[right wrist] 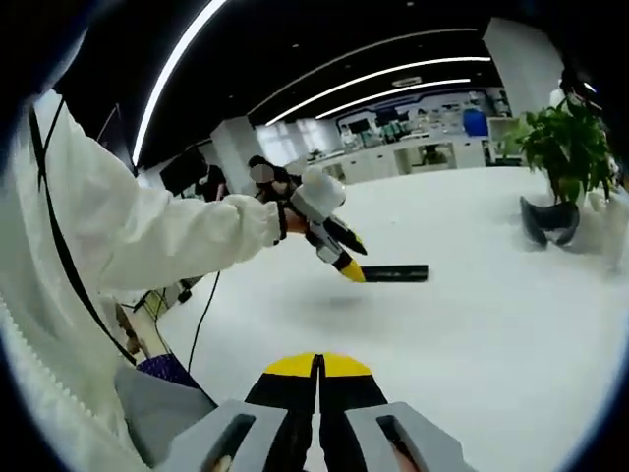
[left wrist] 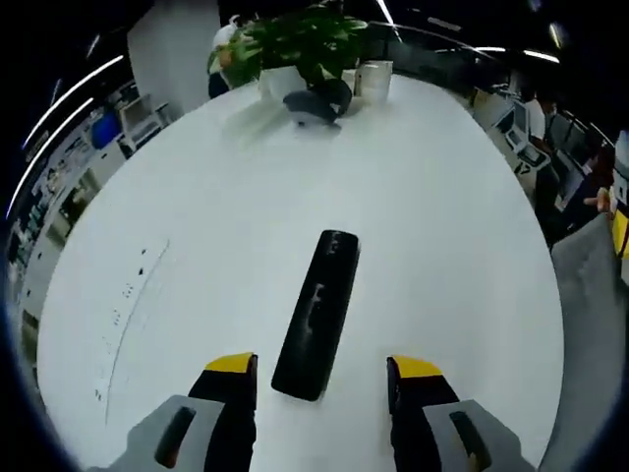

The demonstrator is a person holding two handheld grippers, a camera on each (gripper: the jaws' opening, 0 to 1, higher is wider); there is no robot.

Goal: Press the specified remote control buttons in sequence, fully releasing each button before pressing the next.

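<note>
Left gripper: we saw our left gripper (left wrist: 322,369), with black jaws tipped in yellow, held with its jaws wide apart and nothing between the pads; in the right gripper view the same gripper (right wrist: 346,264) appeared at the end of a white sleeve (right wrist: 147,236), pointing down toward the table.
Right gripper: our right gripper (right wrist: 317,366) had its two yellow-tipped jaws pressed together, with no gap and nothing caught between them.
Remote control: the long, slim black remote control (left wrist: 316,315) lay flat on the table, its near end between the left gripper's open jaws without touching either one, and its far end pointing toward the plant. In the right gripper view the remote (right wrist: 396,272) lay just beyond the left gripper's tips; we could not tell whether they touched.
Buttons: too small and blurred for us to make out.
Table: the broad white oval table (left wrist: 442,216) carried the remote near its middle.
Far end of table: a leafy green plant in a white pot (left wrist: 295,49) stood there, with a dark curved object (left wrist: 316,103) just before it and a white cylindrical cup (left wrist: 373,77) beside it.
</note>
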